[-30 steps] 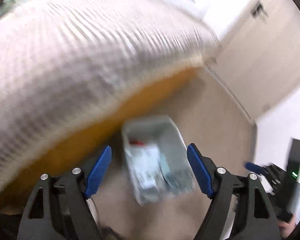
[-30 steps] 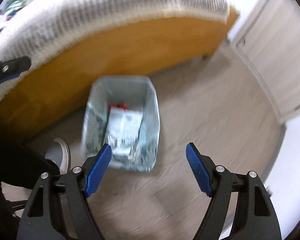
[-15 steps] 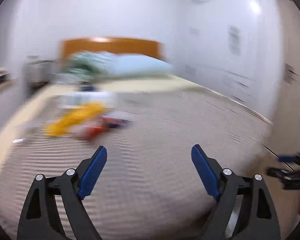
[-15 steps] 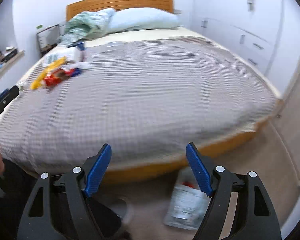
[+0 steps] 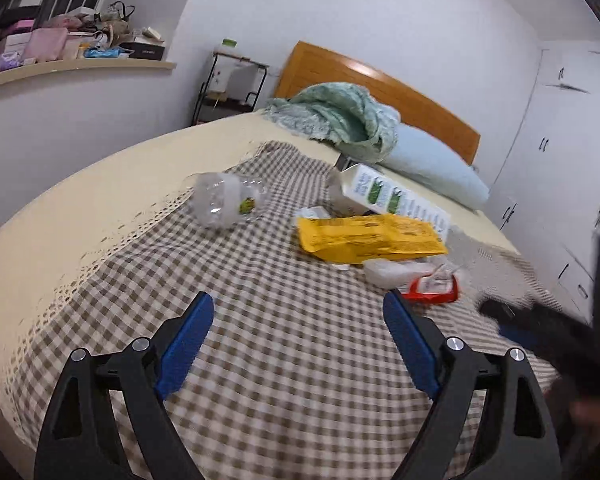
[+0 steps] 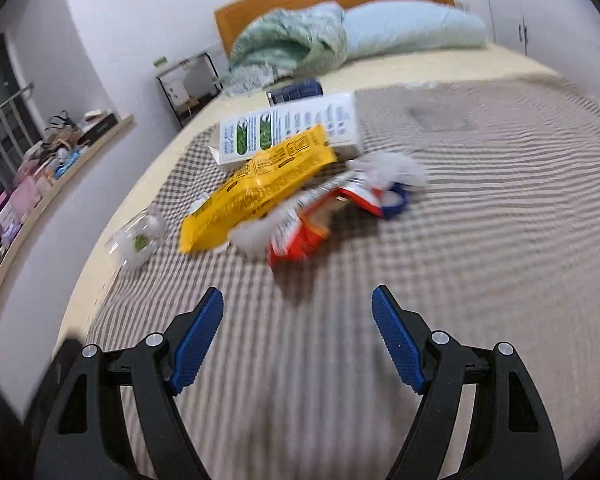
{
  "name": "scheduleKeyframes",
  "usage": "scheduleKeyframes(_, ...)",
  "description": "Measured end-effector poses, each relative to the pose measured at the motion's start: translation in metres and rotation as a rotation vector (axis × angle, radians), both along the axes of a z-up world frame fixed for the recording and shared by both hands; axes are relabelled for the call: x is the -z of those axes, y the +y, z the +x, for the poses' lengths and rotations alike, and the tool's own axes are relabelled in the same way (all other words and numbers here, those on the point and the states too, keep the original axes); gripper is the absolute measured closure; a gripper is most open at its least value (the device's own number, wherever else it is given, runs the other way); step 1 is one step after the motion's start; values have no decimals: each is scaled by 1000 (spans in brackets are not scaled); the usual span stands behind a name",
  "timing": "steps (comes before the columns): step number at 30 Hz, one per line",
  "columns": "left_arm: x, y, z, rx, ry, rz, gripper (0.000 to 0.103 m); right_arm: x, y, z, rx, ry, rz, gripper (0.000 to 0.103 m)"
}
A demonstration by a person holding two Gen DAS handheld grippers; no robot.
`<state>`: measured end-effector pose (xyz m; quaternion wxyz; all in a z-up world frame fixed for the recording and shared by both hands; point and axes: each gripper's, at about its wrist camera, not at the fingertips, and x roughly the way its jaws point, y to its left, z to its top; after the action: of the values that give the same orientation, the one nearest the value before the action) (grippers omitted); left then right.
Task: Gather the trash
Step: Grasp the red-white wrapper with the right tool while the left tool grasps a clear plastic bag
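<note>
Both claws hang over the checked bedspread with nothing between their blue pads: the left claw stands wide, its jaws having just been opening, and the right claw also stands wide. Nearest to the right claw lies a red snack wrapper, thin, crinkly and probably slippery, so a pinch on a raised folded edge looks safest. Beside it are soft white tissue wads that should crush easily. The yellow bag looks light and limp; its flat end seam suits a grip. To the left, apart, the clear crushed bottle seems springy, best taken across its dented body. Farthest, the white carton looks stiff; its narrow side fits the jaws.
</note>
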<state>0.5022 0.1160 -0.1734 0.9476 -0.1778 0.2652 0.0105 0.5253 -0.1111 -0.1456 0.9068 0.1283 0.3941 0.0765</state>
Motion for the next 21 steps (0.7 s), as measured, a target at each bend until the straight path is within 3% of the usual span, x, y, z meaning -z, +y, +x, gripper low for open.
scheduleKeyframes(3,4,1,2,-16,20,65,19,17,21,52,-17,74,-16,29)
scheduleKeyframes(5,8,5,3,-1,29,51,19,24,18,69,26,72,-32,30)
scheduleKeyframes(6,10,5,4,-4,31,51,19,29,14,74,51,83,-32,39)
scheduleKeyframes(7,11,7,6,-10,38,55,19,35,7,74,65,96,-5,74)
scheduleKeyframes(10,14,9,11,-19,44,53,19,31,-15,45,126,48,35,84)
scheduleKeyframes(14,17,6,12,-1,61,49,19,17,-47,-25,145,-25,-62,87)
scheduleKeyframes(17,20,-4,13,25,83,63,19,12,-76,-50,163,-3,-101,88)
scheduleKeyframes(21,20,-25,16,81,110,106,19,-16,-107,-70,209,-85,-101,88)
